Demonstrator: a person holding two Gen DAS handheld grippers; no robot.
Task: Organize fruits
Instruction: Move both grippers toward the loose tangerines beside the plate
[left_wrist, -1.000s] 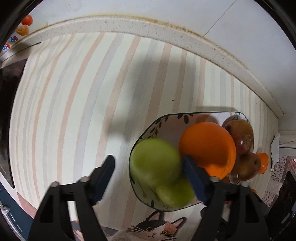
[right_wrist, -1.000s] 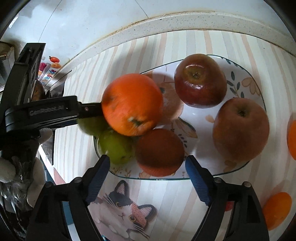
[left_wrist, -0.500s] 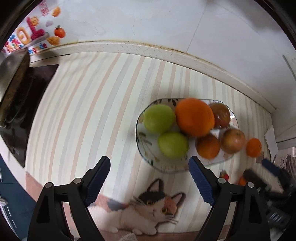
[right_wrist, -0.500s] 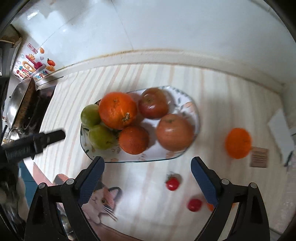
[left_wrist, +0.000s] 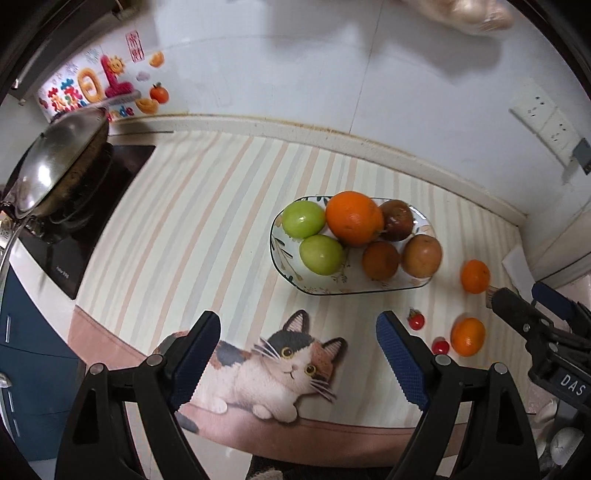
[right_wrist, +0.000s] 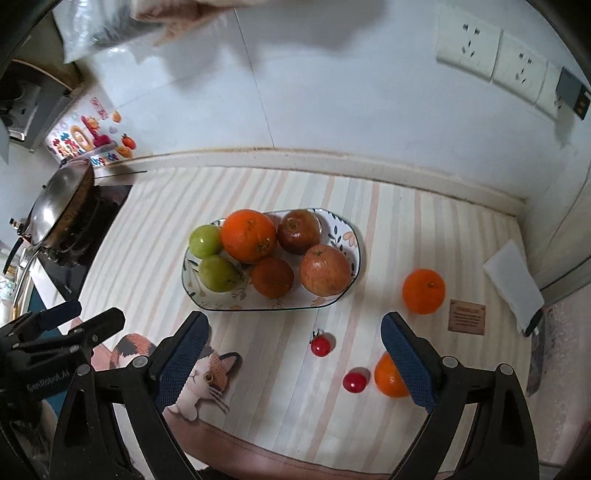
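A patterned plate (left_wrist: 286, 271) (right_wrist: 351, 236) on the striped mat holds two green fruits (left_wrist: 303, 219) (right_wrist: 218, 273), a large orange (left_wrist: 352, 218) (right_wrist: 248, 235), a smaller orange (right_wrist: 272, 277) and two red-brown apples (left_wrist: 422, 255) (right_wrist: 325, 270). Two mandarins (left_wrist: 475, 276) (right_wrist: 423, 291) (left_wrist: 467, 336) and two cherry tomatoes (right_wrist: 320, 345) (right_wrist: 355, 381) lie on the mat right of the plate. My left gripper (left_wrist: 297, 363) is open and empty, well back from the plate. My right gripper (right_wrist: 295, 360) is open and empty above the tomatoes.
A wok (left_wrist: 55, 162) sits on a black stove (left_wrist: 85, 221) at the left. The cat-print mat edge (left_wrist: 277, 369) lies along the counter front. A white paper (right_wrist: 513, 280) and a brown card (right_wrist: 466, 317) lie at the right. Wall sockets (right_wrist: 491, 55) are behind.
Both grippers have pulled back and up from the plate. The green fruit that was between my left fingers now rests on the plate, and the view has widened.
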